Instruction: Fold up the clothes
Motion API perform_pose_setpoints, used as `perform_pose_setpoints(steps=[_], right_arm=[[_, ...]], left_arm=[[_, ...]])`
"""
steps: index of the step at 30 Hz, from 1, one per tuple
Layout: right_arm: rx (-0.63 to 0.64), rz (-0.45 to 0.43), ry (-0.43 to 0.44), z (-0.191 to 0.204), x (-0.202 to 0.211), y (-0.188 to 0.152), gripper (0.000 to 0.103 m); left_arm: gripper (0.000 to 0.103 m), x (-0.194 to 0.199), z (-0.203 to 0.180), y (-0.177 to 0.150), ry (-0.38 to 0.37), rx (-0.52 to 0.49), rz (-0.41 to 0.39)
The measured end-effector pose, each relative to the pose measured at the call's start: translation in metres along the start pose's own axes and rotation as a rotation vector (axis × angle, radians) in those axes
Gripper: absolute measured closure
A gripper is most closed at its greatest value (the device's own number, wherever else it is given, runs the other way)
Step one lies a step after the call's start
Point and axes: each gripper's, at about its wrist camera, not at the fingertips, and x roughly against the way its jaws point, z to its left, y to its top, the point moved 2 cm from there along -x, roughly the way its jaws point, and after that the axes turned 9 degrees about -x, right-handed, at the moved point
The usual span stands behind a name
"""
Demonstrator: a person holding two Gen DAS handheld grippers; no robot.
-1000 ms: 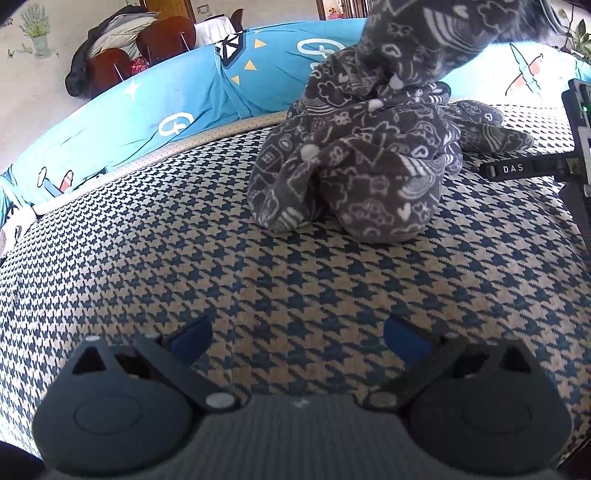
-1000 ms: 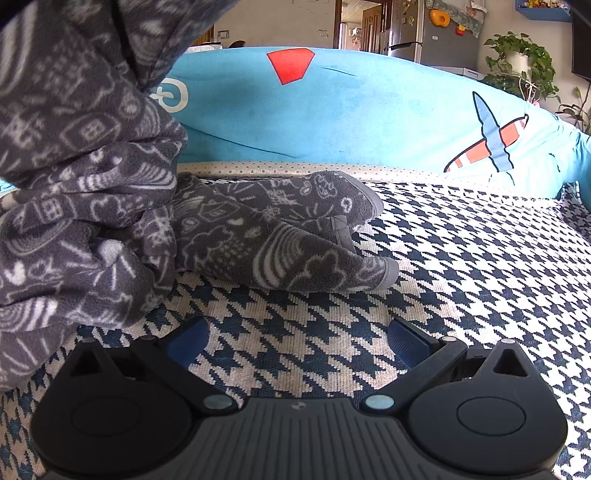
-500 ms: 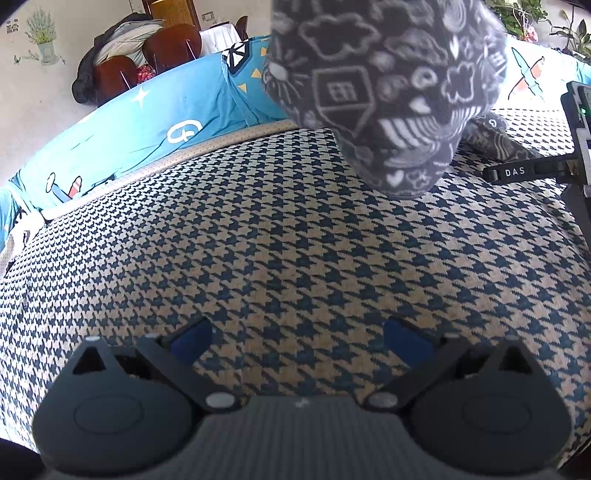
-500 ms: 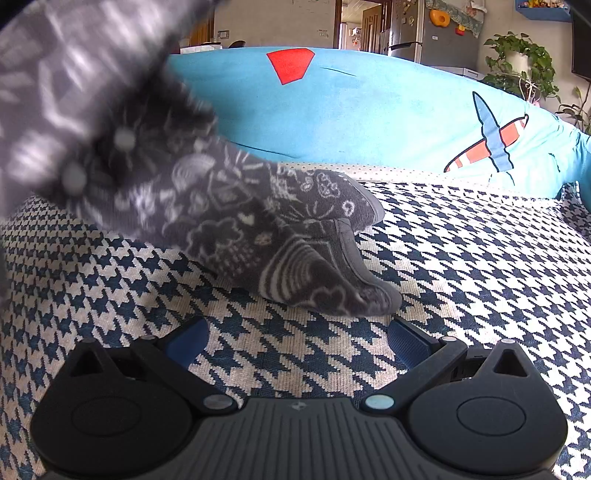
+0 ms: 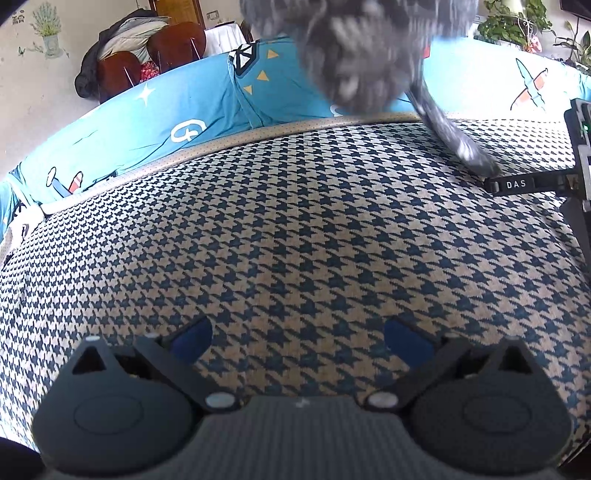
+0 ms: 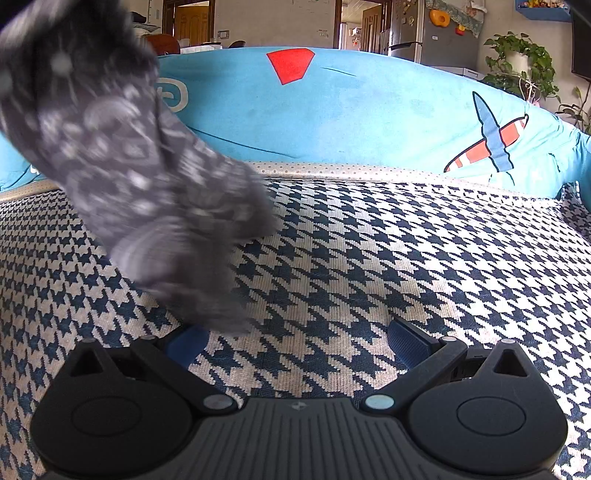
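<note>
A grey fleece garment (image 5: 369,55) with white doodle print hangs blurred in the air at the top of the left wrist view, and one strip (image 5: 458,136) trails down toward the seat. In the right wrist view the garment (image 6: 140,177) dangles at the left, its lower end just above the left finger pad (image 6: 186,345). What holds it up is out of frame. My left gripper (image 5: 299,338) is open over the houndstooth seat cover (image 5: 295,229), holding nothing. My right gripper (image 6: 297,343) is open too. Its finger marked DAS (image 5: 524,183) shows at the right edge.
A blue sofa back cover (image 6: 369,110) with plane prints rises behind the seat. Brown chairs with a dark coat (image 5: 147,44) stand at the back left. Potted plants (image 6: 521,62) and a fridge (image 6: 424,33) are behind the sofa at the right.
The garment has gone from a heap on the seat up into the air, swinging and blurred. Both grippers have stayed open and have hardly moved.
</note>
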Motion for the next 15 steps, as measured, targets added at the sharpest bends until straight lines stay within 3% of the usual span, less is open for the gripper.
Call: perform_pose_setpoints(steps=[15], right_arm=[[0.000,0.000,0.000,0.0005,0.0010,-0.0004,0.000]], left_arm=[[0.000,-0.0041,-0.0014,0.0003,-0.005,0.007,0.021]])
